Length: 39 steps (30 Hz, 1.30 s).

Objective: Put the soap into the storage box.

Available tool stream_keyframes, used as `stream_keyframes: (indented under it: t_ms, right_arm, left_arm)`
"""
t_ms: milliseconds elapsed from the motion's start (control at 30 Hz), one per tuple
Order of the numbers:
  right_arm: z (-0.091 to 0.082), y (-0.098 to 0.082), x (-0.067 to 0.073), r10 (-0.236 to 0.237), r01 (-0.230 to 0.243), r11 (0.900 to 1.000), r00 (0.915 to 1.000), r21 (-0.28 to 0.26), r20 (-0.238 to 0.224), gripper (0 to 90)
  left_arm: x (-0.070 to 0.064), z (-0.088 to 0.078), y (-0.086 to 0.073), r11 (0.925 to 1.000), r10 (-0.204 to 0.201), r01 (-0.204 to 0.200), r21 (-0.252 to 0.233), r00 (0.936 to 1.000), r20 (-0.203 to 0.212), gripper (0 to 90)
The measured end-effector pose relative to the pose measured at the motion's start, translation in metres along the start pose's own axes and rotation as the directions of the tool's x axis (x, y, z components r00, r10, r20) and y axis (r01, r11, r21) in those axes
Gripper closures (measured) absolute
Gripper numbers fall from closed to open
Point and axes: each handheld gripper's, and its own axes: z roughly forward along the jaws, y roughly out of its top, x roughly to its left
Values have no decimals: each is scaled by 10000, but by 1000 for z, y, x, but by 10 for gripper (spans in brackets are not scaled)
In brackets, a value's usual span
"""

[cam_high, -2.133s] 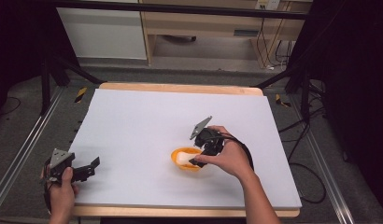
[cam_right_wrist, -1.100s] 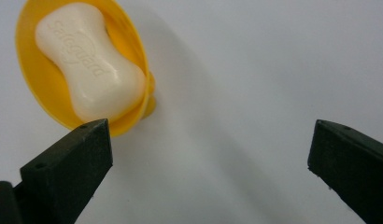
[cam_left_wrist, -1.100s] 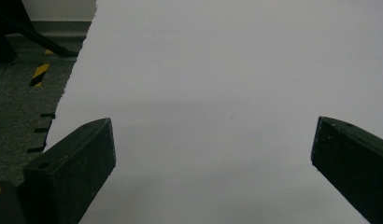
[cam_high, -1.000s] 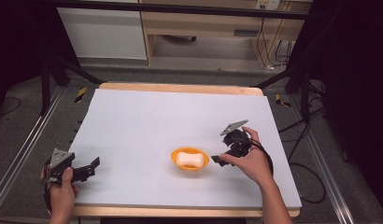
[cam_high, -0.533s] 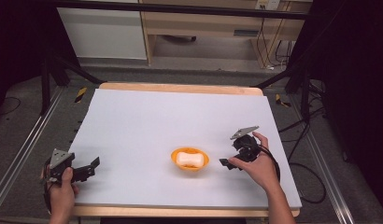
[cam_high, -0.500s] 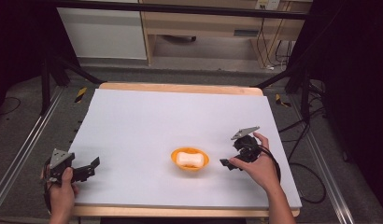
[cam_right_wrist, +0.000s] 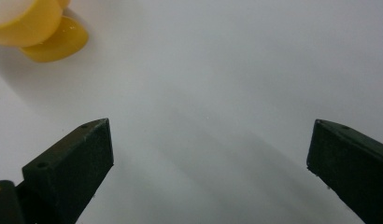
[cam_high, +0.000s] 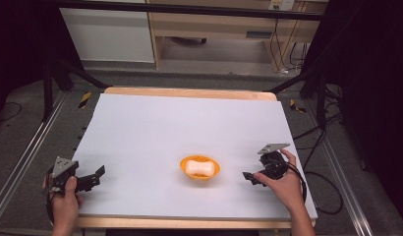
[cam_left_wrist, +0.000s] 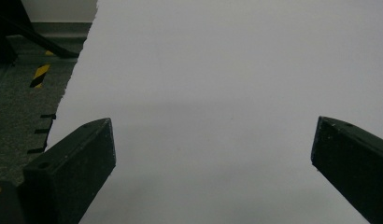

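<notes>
white sheeting covers the bench (cam_high: 189, 128) almost to its wooden far edge, with dark floor and a pale cabinet beyond it. toward the near edge and a little right of the middle sits an orange bowl (cam_high: 199, 167) with a white block (cam_high: 198, 166) lying in it — the block's long axis runs roughly along the near edge, left to right.

the right gripper (cam_high: 249, 177) rests low by the right part of the near edge, held in the person's right hand (cam_high: 287, 186); its jaws stand wide apart with nothing between them. in the right gripper view the right gripper (cam_right_wrist: 208, 154) looks over bare sheet, and the orange bowl (cam_right_wrist: 38, 29) sits off at the upper left corner, so the bowl lies ahead and to the left of where the jaws point, near but not touching.

the left gripper (cam_high: 94, 178) is at the near left corner, well apart from the bowl, jaws also spread and empty; in its own view the left gripper (cam_left_wrist: 213, 154) faces plain sheet and the bench's left edge.

the right side is clearly the nearer one — any coming reach for the bowl would, i judge, call for swinging that claw leftward toward the rim.
</notes>
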Motion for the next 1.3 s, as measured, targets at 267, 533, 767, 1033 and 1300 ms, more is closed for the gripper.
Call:
stream_keyframes:
  t_ms: [267, 533, 767, 1033, 1300]
  right_arm:
    - [-4, -21, -9, 451, -447, 9983, 9989, -378, 111, 15]
    - [-12, -42, -18, 904, -891, 9948, 9956, -497, 251, 18]
    - [-18, -56, -25, 1026, -1000, 9931, 9939, -617, 402, 21]
    - [-27, -70, -31, 1239, -1184, 9885, 9908, -938, 547, 21]
    - [-38, -89, -37, 1539, -1431, 9772, 9864, -1567, 586, 21]
  left_arm:
    - [0, 0, 0, 10000, 13, -13, -11, 10000, -15, 0]
    - [0, 0, 0, 10000, 14, -14, -10, 10000, -18, 0]
    - [0, 0, 0, 10000, 16, -16, -14, 10000, -20, 0]
    - [0, 0, 0, 10000, -6, 6, -23, 10000, -4, 0]
    - [0, -1, 0, 10000, -1, 1, -30, 10000, 37, 0]
